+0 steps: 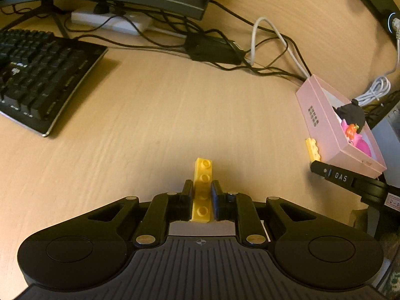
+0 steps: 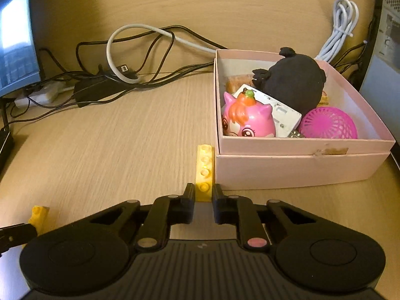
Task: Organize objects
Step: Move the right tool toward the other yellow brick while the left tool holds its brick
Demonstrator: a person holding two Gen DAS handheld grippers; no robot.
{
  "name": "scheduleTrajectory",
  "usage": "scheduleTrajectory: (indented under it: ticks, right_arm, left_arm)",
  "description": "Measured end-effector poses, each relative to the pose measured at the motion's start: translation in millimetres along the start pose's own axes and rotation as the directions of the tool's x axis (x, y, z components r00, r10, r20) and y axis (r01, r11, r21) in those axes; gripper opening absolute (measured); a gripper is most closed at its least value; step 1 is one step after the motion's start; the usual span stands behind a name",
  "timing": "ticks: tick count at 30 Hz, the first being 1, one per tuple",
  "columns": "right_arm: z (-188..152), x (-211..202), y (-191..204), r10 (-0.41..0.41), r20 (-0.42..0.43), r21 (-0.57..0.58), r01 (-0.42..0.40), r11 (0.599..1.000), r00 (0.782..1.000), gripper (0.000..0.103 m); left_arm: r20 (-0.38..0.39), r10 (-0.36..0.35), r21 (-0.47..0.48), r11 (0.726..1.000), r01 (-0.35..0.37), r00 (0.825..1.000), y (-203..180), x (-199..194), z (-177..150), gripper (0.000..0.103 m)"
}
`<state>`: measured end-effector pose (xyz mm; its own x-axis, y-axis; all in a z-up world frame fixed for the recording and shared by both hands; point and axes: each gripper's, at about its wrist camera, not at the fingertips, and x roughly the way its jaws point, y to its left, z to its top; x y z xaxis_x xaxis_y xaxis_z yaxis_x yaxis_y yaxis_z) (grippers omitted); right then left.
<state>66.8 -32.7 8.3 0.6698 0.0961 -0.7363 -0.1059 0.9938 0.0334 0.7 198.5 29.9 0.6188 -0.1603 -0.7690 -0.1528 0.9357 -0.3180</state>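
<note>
Two yellow building bricks (image 1: 202, 190) (image 2: 205, 172) are counted, one pink box (image 2: 300, 165), and in it one black plush toy (image 2: 292, 82), one pink cartoon figure (image 2: 246, 120), one pink mesh ball (image 2: 327, 123) and one white card (image 2: 282, 115). One keyboard (image 1: 37, 75) is counted

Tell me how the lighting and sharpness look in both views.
Left wrist view: warm dim light, the desk bows from fisheye, the keyboard edge smears slightly, the brick in the tool is sharp. Right wrist view: same amber cast, the screen blows out white, the box stays crisp.
</note>
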Motion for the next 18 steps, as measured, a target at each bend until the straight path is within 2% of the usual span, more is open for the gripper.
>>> scheduleTrajectory:
  ticks: [7,11,14,16,18]
  right_arm:
    - [-32.6,-35.7,1.0,0.053,-0.048,-0.071,-0.056,0.996,0.997,0.014]
    - [-55.2,-59.8,1.6,0.082,-0.077,-0.177,-0.094,0.98,0.994,0.014]
    - [-70.9,-71.5,-12.9,0.016,-0.037,-0.232,-0.025,0.972,0.999,0.015]
    - [-76.1,-72.8,-30.9,-0.048,-0.014,-0.209,0.044,0.977,0.999,0.022]
    - [-73.1,-70.8,-49.7,-0.114,-0.018,-0.15,0.111,0.982,0.993,0.023]
  left_arm:
    - [-0.01,-0.034,0.046,0.998,0.034,0.999,-8.8,-1.3,-8.1,0.017]
    - [0.04,-0.062,0.129,0.99,0.057,0.997,-20.1,-1.9,-23.4,0.018]
    - [0.048,-0.046,0.115,0.993,0.04,0.998,-23.4,-2.1,-24.8,0.018]
    - [0.044,-0.042,0.121,0.992,0.037,0.998,-24.7,-2.5,-24.8,0.018]
    - [0.041,-0.034,0.147,0.989,0.028,0.999,-27.2,-3.2,-25.6,0.018]
